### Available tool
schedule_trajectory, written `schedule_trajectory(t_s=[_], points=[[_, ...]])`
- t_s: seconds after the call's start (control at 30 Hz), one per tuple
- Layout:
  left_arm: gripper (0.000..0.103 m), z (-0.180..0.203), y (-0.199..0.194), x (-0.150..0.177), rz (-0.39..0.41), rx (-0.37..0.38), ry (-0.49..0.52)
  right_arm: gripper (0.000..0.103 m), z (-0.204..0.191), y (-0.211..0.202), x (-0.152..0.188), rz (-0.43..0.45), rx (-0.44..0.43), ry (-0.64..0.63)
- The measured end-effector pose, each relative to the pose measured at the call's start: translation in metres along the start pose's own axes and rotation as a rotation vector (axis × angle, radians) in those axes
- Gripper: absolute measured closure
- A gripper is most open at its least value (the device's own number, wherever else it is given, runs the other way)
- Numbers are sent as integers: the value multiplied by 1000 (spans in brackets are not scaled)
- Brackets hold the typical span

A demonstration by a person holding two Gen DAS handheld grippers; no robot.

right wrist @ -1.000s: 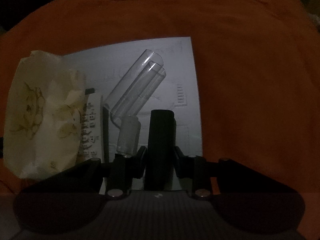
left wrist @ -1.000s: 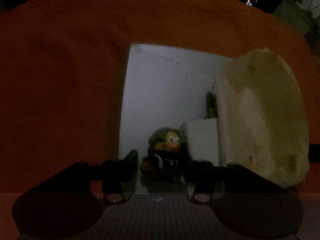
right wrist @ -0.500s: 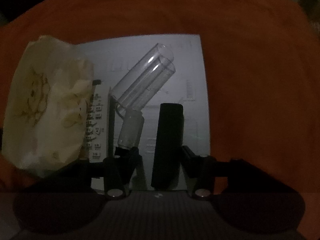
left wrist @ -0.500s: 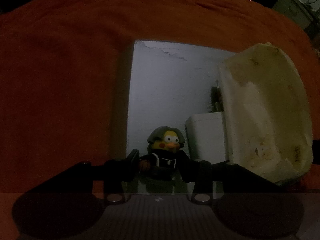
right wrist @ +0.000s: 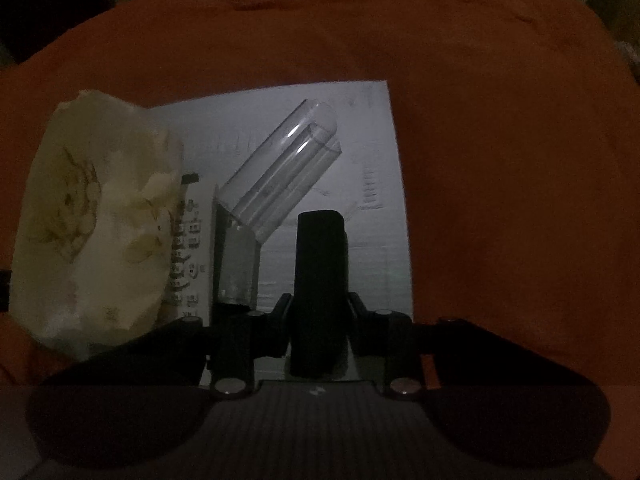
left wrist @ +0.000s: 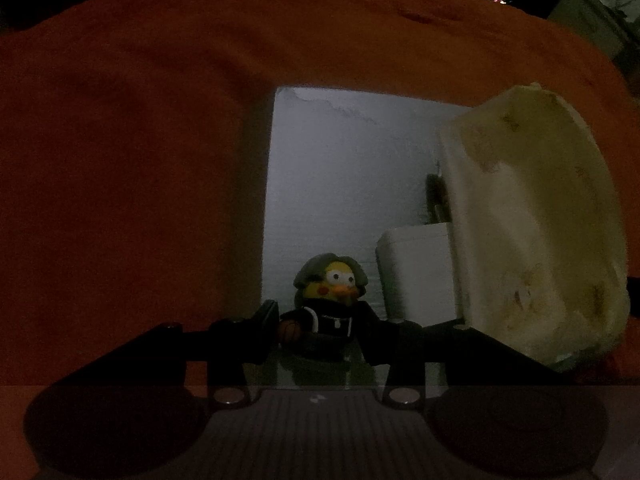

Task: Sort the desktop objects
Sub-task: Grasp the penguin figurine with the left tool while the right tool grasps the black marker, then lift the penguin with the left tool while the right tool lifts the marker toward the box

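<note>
Right gripper [right wrist: 319, 312] closing on upright black block [right wrist: 320, 276] dead between its jaws, long axis running straight ahead, clear tube [right wrist: 286, 178] just beyond, slanting left; left gripper [left wrist: 326, 322] clamped on duck figure [left wrist: 326, 306], white box [left wrist: 418, 274] close right.

Small yellow duck figure [left wrist: 329, 308] w/ grey hair, black outfit, upright on white sheet [left wrist: 340, 184], clamped btwn black fingers. Black bar-shaped thing [right wrist: 320, 280] lengthwise on same sheet, also pinched. Clear tube [right wrist: 288, 168] lying diagonal nearby, cream floral pouch [right wrist: 96, 220] at sheet edge
</note>
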State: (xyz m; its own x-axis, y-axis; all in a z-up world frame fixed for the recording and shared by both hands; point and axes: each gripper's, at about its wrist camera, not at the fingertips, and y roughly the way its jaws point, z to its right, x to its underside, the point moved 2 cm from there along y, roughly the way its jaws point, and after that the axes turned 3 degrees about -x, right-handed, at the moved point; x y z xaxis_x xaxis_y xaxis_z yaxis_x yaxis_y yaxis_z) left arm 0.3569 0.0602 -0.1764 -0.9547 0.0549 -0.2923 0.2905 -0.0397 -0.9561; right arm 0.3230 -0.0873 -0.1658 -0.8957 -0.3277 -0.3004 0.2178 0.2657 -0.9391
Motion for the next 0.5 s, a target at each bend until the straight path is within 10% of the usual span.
schedule_trajectory(t_s=[0.5], points=[[73, -29, -20, -1, 36, 72, -80, 73, 16, -21, -22, 61, -44, 45]])
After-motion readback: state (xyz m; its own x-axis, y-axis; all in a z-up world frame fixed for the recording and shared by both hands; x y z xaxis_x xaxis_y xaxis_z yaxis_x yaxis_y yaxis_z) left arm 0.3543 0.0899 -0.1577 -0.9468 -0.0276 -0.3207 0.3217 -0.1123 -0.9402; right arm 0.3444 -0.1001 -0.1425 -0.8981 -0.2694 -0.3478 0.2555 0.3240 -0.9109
